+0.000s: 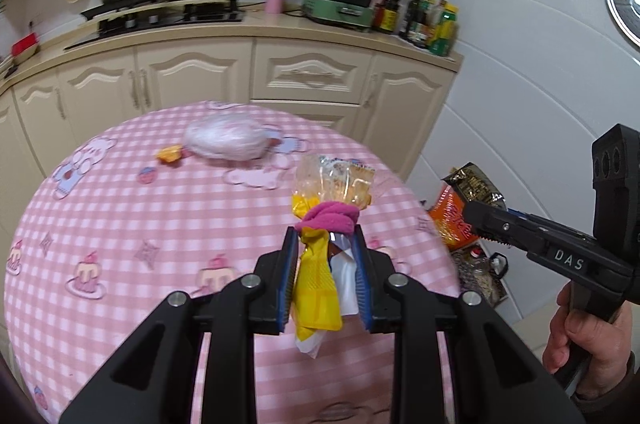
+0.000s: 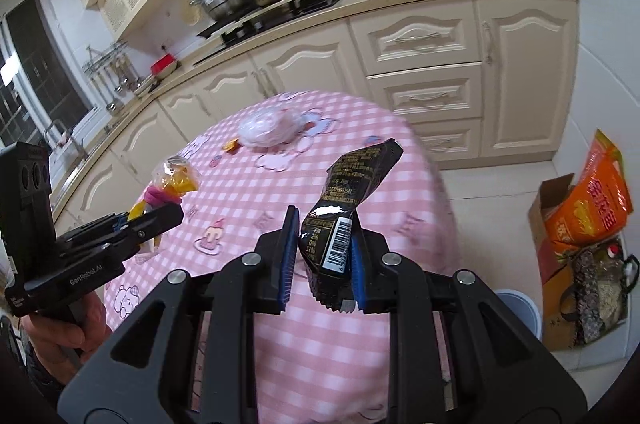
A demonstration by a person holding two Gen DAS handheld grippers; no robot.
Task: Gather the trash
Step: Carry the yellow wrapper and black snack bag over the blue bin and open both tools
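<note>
My left gripper [image 1: 326, 244] is shut on a yellow wrapper bundle [image 1: 316, 276] with a pink band and clear plastic top, held above the pink checked table [image 1: 120, 244]. It also shows in the right wrist view [image 2: 172, 190]. My right gripper [image 2: 325, 224] is shut on a black snack packet [image 2: 348, 200], held over the table's right part; the packet shows in the left wrist view [image 1: 476, 184]. A crumpled clear plastic bag [image 1: 226, 140] and a small orange wrapper [image 1: 170, 153] lie on the far side of the table.
A cardboard box [image 2: 548, 220] with an orange bag [image 2: 592, 200] stands on the floor at right, next to a patterned bag [image 2: 596, 288]. A light blue bin rim [image 2: 520, 304] shows beside the table. Cream kitchen cabinets [image 1: 200, 72] stand behind.
</note>
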